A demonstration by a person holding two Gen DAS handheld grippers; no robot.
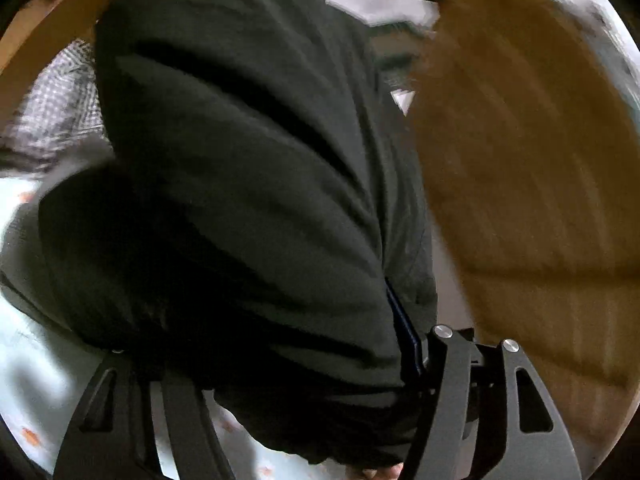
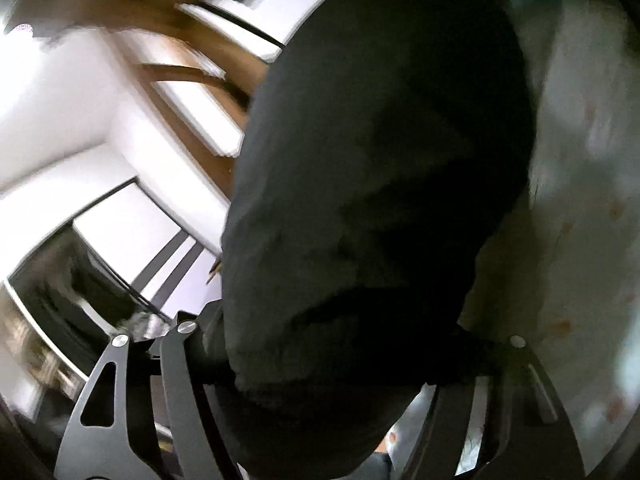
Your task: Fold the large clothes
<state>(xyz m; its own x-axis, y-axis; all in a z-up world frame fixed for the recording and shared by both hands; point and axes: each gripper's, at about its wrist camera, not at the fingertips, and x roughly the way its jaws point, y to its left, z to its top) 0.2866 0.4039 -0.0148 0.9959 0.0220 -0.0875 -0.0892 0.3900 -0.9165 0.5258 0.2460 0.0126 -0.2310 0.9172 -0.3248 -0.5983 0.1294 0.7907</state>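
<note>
The dark garment (image 1: 240,200) is clamped by the left gripper (image 1: 280,392) and the right gripper (image 2: 332,380), bulging toward twelve o'clock.

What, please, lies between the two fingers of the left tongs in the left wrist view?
A thick bunch of the dark garment fills the gap between the left tongs' fingers in the left wrist view, hiding their tips; nothing else shows there.
</note>
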